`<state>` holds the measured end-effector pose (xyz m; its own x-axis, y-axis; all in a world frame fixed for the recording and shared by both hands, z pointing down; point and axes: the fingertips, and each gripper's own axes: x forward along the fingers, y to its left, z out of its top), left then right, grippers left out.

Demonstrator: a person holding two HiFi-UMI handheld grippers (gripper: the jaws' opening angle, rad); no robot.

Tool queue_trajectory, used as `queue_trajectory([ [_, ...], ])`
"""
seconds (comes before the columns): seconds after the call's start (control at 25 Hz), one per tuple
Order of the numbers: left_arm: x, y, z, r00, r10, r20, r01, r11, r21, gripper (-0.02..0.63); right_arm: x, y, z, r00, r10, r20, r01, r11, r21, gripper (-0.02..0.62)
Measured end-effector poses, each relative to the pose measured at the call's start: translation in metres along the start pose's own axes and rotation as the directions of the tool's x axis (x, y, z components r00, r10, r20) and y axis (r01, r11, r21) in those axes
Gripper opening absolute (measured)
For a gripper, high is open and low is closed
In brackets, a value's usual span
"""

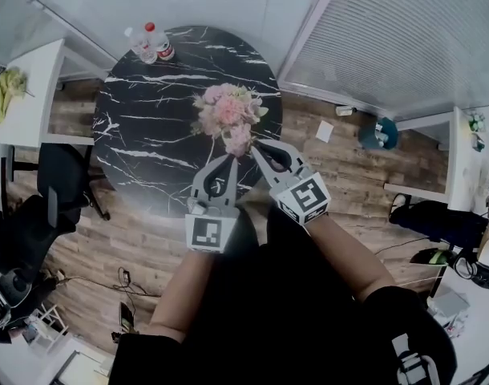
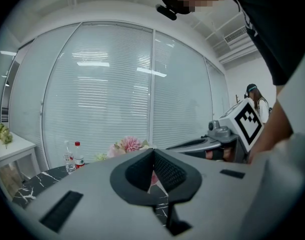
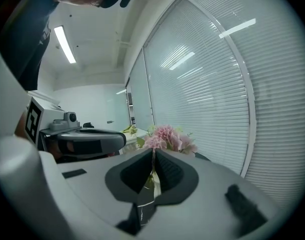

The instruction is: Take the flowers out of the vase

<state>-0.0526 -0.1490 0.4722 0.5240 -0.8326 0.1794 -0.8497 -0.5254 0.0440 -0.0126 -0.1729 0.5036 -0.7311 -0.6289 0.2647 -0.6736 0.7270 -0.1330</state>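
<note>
A bouquet of pink flowers point(image 1: 227, 112) stands on the round black marble table point(image 1: 148, 143). The blooms hide the vase, so I cannot make it out in any view. My right gripper point(image 1: 253, 145) reaches in under the blooms from the near right. In the right gripper view its jaws point(image 3: 153, 152) are shut with a green stem point(image 3: 151, 180) pinched between the pads, and the flowers point(image 3: 167, 136) rise just beyond the tips. My left gripper point(image 1: 230, 160) sits beside it at the near left. Its jaws point(image 2: 153, 152) are shut, with a bit of pink showing through the slit.
Two plastic bottles point(image 1: 151, 44) stand at the table's far edge. A white desk point(image 1: 28, 103) and a black chair point(image 1: 64, 175) are at the left. Another white desk point(image 1: 467, 167) is at the right. Blinds cover the glass wall behind.
</note>
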Motion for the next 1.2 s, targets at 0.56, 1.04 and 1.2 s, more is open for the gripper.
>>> queue_trajectory([
  [0.56,-0.019,0.02,0.044,0.997,0.038,0.073,-0.039,0.999,0.007,0.012,-0.008,0.008,0.065,0.993,-0.007,0.122,0.015,0.998,-0.064,0.029],
  [1.04,-0.034,0.04,0.077,0.99,0.057,0.127,-0.061,0.998,0.034,0.012,-0.013,0.015,0.118,0.977,-0.031,0.21,0.054,0.993,-0.107,0.029],
  [1.2,-0.035,0.041,0.085,0.989,0.051,0.14,-0.056,0.998,0.036,0.012,-0.017,0.018,0.132,0.97,-0.037,0.24,0.067,0.991,-0.118,0.029],
])
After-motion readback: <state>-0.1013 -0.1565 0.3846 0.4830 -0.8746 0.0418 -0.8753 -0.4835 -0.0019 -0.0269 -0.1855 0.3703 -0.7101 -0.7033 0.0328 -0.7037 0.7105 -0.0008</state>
